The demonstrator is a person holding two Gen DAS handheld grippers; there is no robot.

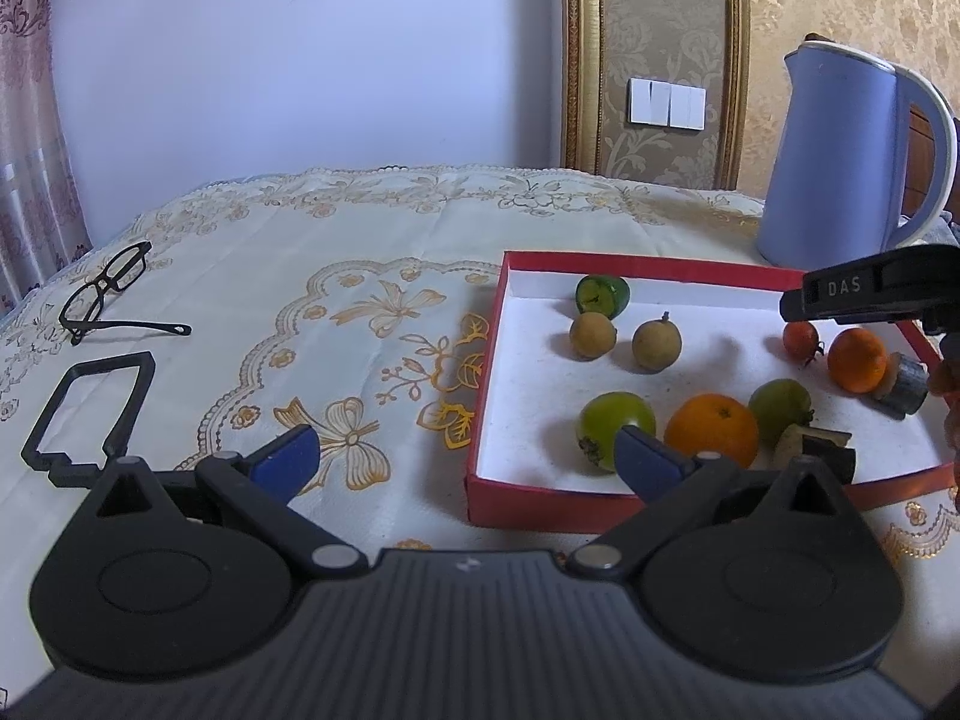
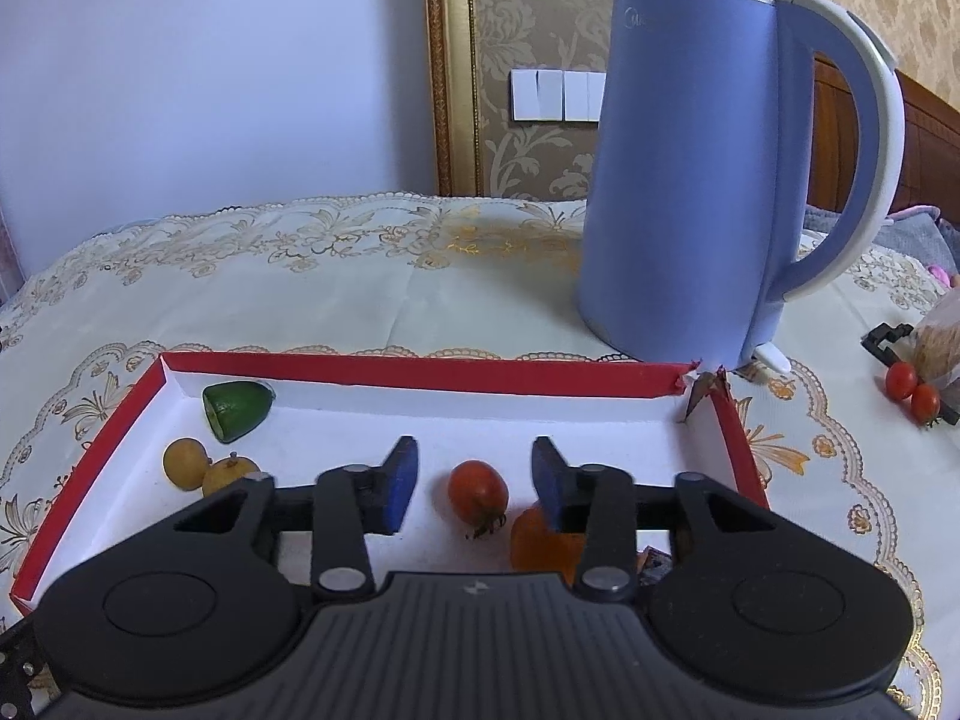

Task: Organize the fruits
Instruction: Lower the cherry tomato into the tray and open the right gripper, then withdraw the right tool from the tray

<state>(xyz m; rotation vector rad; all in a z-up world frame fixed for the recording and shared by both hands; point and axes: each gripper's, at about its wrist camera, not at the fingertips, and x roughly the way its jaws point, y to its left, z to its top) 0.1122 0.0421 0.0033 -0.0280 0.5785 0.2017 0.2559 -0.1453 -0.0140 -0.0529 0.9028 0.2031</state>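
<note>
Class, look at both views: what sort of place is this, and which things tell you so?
Probably a home, perhaps a bedroom: an embroidered tablecloth, a blue electric kettle and gold patterned wallpaper.

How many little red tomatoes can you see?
3. One tomato lies in the red box, between the open right gripper's fingers. Two more lie on the tablecloth to the kettle's right. Others may be hidden.

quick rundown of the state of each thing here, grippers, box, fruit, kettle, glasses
left gripper: open, holding nothing
right gripper: open, over the box, a small red tomato lying free between its fingers
red box: lidless, one far corner torn
green fruit: cut, lying on its side
kettle: upright, lid shut
glasses: unfolded, on the tablecloth
</note>
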